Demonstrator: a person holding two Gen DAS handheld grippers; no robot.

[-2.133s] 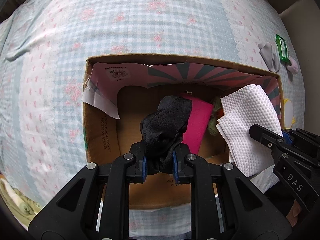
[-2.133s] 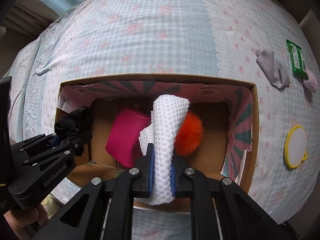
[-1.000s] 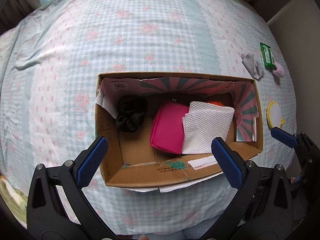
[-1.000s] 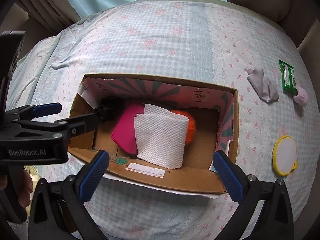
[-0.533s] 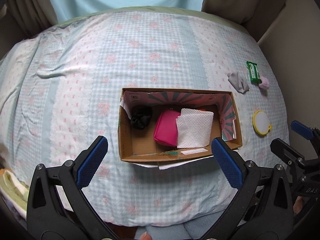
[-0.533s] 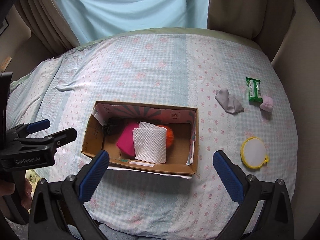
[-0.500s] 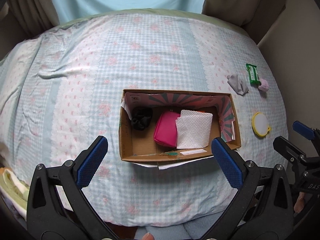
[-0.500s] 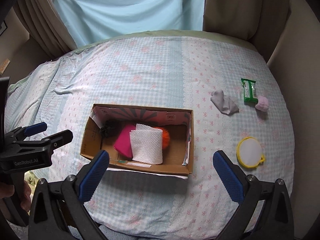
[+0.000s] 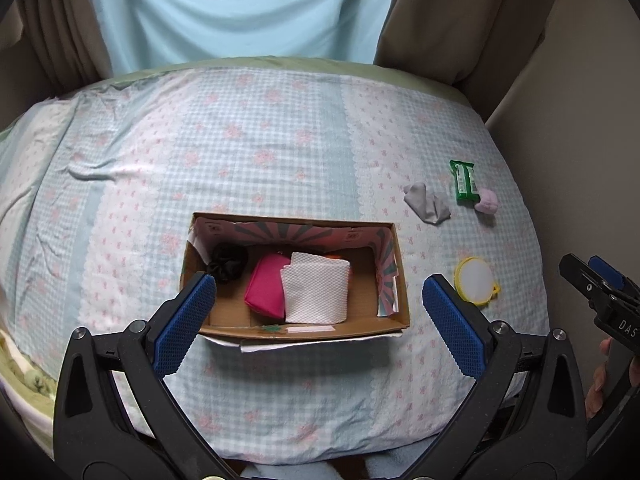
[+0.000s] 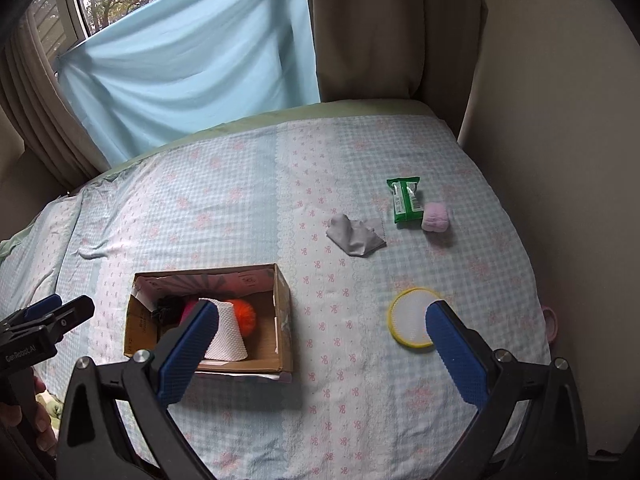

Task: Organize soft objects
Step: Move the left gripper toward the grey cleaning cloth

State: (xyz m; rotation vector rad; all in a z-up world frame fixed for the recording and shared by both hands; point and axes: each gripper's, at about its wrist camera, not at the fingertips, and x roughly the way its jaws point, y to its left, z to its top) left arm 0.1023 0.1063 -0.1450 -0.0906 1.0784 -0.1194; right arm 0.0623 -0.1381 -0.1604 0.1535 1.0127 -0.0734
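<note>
A cardboard box [image 9: 304, 330] [image 10: 282, 320] sits on the bed. It holds a black scrunchie [image 9: 228, 262], a pink pouch [image 9: 266, 286], a white textured cloth [image 9: 316, 288] [image 10: 226, 334] and an orange pom-pom [image 10: 244, 314]. On the bedspread to its right lie a grey cloth [image 9: 426, 202] [image 10: 356, 234], a green packet [image 9: 464, 182] [image 10: 406, 200], a pink soft roll [image 9: 486, 200] [image 10: 436, 218] and a yellow-rimmed round pad [image 9: 476, 282] [image 10: 410, 316]. My left gripper [image 9: 318, 308] is open and empty, held back above the box's near side. My right gripper [image 10: 322, 336] is open and empty, raised between the box and the pad.
The checked floral bedspread [image 9: 260, 152] covers the bed. A light blue curtain [image 10: 188, 60] and beige drapes [image 10: 384, 28] hang behind it. A beige wall [image 10: 560, 120] runs along the right side. The bed's near edge is just below both grippers.
Both grippers let go of the black scrunchie and the white cloth into the box, opened wide, and pulled up and back. The right view has swung toward the items on the right.
</note>
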